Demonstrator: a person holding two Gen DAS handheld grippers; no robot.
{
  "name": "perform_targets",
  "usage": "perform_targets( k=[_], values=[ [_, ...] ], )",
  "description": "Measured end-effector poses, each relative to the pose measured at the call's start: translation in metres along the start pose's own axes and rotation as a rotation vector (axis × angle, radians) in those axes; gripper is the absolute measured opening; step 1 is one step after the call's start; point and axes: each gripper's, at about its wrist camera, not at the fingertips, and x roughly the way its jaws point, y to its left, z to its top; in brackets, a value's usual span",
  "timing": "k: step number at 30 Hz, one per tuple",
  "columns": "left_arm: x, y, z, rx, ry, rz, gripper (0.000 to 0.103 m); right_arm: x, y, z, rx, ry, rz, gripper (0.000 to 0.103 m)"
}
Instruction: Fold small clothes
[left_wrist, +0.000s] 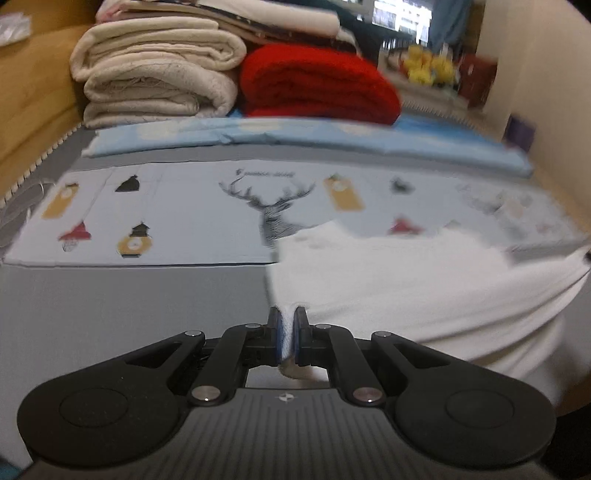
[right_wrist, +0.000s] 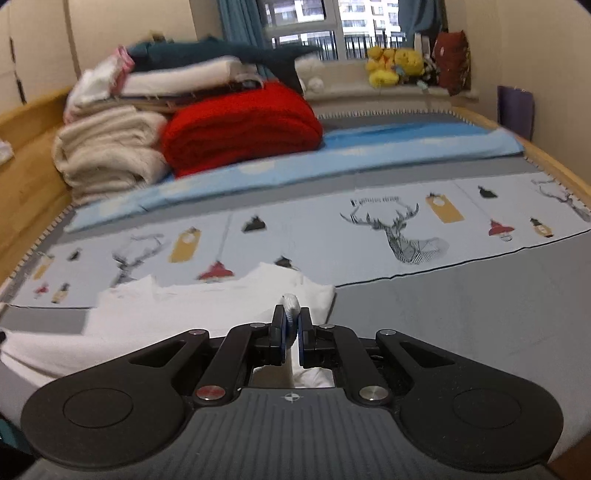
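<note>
A small white garment (left_wrist: 406, 280) lies on the grey bed cover and spreads to the right in the left wrist view. My left gripper (left_wrist: 288, 319) is shut on its near left edge, with a fold of white cloth pinched between the jaws. In the right wrist view the same white garment (right_wrist: 207, 306) spreads to the left. My right gripper (right_wrist: 291, 314) is shut on its near right edge, a roll of cloth sticking up between the jaws.
A printed deer cloth (right_wrist: 369, 236) lies across the bed behind the garment, then a blue sheet (right_wrist: 332, 155). Folded cream blankets (left_wrist: 155, 74) and a red blanket (left_wrist: 317, 85) are stacked at the back left. A wooden bed frame (left_wrist: 33, 110) runs along the left.
</note>
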Motion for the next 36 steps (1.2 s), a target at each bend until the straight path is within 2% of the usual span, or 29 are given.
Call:
perform_targets(
  k=[1,3,5,7,11,13,16,18,20,21,22,25,27,28,32,36],
  values=[
    [0.018,0.003,-0.001,-0.011,0.048,0.012,0.006,0.017,-0.003,0.001,0.002,0.025,-0.007,0.005],
    [0.043,0.012,0.002,-0.098,0.130,-0.016,0.006,0.048,-0.005,-0.004,0.002,0.075,-0.009,0.005],
    [0.056,0.015,0.012,-0.140,0.129,-0.042,0.006,0.073,-0.004,-0.016,-0.010,0.112,-0.016,0.005],
    [0.070,0.015,0.020,-0.136,0.137,-0.025,0.006,0.092,-0.002,-0.020,-0.001,0.166,-0.049,0.005],
    [0.094,0.021,0.034,-0.204,0.151,-0.052,0.006,0.112,-0.012,-0.004,0.065,0.158,-0.049,0.005],
    [0.100,0.026,0.042,-0.248,0.110,-0.081,0.007,0.124,-0.019,0.003,0.097,0.167,-0.054,0.005],
    [0.096,0.032,0.053,-0.280,0.006,-0.132,0.012,0.134,-0.033,0.019,0.194,0.095,-0.047,0.005],
    [0.093,0.034,0.055,-0.264,-0.026,-0.087,0.013,0.135,-0.038,0.027,0.241,0.027,-0.047,0.007],
    [0.090,0.038,0.054,-0.278,-0.027,-0.076,0.013,0.134,-0.042,0.032,0.255,-0.024,-0.082,0.008],
    [0.090,0.040,0.053,-0.288,-0.017,-0.077,0.013,0.133,-0.043,0.032,0.261,-0.044,-0.107,0.011],
    [0.091,0.040,0.052,-0.286,0.003,-0.068,0.013,0.134,-0.046,0.032,0.270,-0.041,-0.110,0.011],
    [0.100,0.040,0.043,-0.270,0.104,-0.029,0.013,0.140,-0.048,0.027,0.261,0.028,-0.118,0.011],
    [0.107,0.040,0.036,-0.280,0.167,-0.035,0.013,0.142,-0.046,0.023,0.223,0.071,-0.120,0.016],
    [0.110,0.039,0.034,-0.274,0.186,-0.042,0.018,0.144,-0.044,0.020,0.208,0.101,-0.116,0.018],
    [0.122,0.033,0.036,-0.229,0.187,-0.027,0.030,0.158,-0.038,0.004,0.168,0.234,-0.134,0.021],
    [0.133,0.036,0.038,-0.273,0.193,-0.038,0.031,0.165,-0.033,0.000,0.132,0.257,-0.150,0.022]
  ],
)
